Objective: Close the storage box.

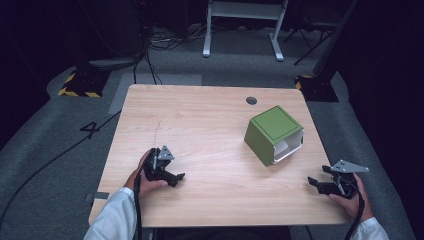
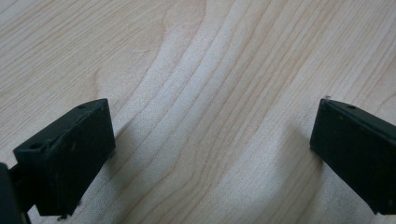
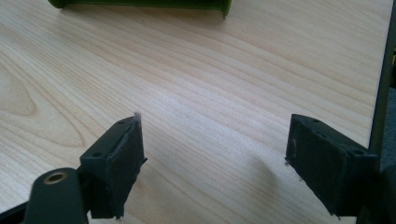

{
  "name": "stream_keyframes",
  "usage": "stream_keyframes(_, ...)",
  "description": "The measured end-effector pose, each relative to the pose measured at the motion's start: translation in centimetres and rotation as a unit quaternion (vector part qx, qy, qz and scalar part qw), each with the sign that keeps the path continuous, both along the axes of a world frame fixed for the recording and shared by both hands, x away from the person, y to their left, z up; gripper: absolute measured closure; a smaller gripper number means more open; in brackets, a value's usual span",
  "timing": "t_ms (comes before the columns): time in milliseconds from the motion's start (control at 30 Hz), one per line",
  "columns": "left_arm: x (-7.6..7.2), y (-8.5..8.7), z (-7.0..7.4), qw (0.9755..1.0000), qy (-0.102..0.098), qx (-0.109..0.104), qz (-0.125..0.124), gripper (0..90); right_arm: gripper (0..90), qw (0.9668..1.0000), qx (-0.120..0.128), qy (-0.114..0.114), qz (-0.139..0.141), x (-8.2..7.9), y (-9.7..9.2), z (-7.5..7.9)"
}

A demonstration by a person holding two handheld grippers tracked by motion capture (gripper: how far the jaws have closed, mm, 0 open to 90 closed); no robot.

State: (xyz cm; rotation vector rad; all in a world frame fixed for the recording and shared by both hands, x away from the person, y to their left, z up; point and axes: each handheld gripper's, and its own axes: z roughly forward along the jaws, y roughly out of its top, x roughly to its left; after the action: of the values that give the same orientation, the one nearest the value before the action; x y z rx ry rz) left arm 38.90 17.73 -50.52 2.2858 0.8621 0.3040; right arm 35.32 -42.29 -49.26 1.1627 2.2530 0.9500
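room: dark studio, grey carpet, cables, hazard-striped stand feet behind a pale wood table [image 1: 200,125]
left gripper [image 1: 172,176]: jaws wide apart, empty, low over the near-left boards
right gripper [image 1: 320,184]: jaws wide apart, empty, at the near-right edge
green box [image 1: 272,134]: tipped on the right half, white inside facing the right gripper, well apart from both
step: seemingly a start pose; next move likely a reach toward the box

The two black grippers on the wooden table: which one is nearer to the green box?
The right gripper is nearer to the green box, which lies on the table's right half. The left gripper rests on the left half.
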Motion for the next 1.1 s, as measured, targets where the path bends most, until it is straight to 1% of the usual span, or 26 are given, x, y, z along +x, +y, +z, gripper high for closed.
stream_keyframes(100,0.0,0.0,0.0,1.0,-0.001,0.0,0.0,0.2,19.4,0.9999,0.009,0.004,-0.008,-0.2,-0.2,-0.4)
stream_keyframes(233,0.0,0.0,0.0,1.0,0.0,0.0,-0.001,0.2,18.5,0.9998,0.013,0.009,-0.014,-0.3,-0.3,-0.9)
stream_keyframes(333,0.0,0.0,0.0,1.0,-0.001,0.001,-0.001,0.2,18.7,0.9997,0.017,0.006,-0.018,-0.4,-0.5,-1.0)
stream_keyframes(467,0.0,0.0,0.0,1.0,0.0,0.0,-0.001,0.2,18.3,0.9995,0.023,0.011,-0.019,-0.4,-0.6,-1.1)
stream_keyframes(700,0.0,0.0,0.0,1.0,-0.001,0.001,0.0,0.2,18.3,0.9995,0.025,0.014,-0.016,-0.3,-0.6,-1.1)
stream_keyframes(1100,0.0,0.0,0.0,1.0,-0.001,0.001,0.0,0.2,18.5,0.9993,0.026,0.014,-0.023,-0.2,-0.4,-1.1)
